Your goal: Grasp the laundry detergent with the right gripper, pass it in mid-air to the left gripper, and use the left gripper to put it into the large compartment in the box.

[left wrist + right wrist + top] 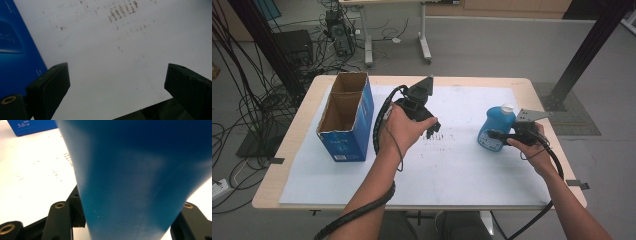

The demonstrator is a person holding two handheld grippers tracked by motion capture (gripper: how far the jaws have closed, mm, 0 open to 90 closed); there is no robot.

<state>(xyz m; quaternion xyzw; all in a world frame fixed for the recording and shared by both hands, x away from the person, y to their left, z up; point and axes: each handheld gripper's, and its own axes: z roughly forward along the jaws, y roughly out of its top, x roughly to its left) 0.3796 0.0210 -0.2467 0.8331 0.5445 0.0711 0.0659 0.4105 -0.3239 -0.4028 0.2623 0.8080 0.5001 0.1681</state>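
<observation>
R gripper [495, 134] holds the blue detergent bottle [495, 127] w/ white cap, jaws clamped on its body, at the table's right side. L gripper [432, 125] hangs wide open over bare white sheet [462, 170], nothing in it. Risk: bottle's smooth, tapered, prob. slips or tips if grip loosens during a lift. Open blue carton [346, 117] stands at left. Sheet is scuffed mid-table; wooden table edge, grey floor, cables and a desk beyond.
</observation>
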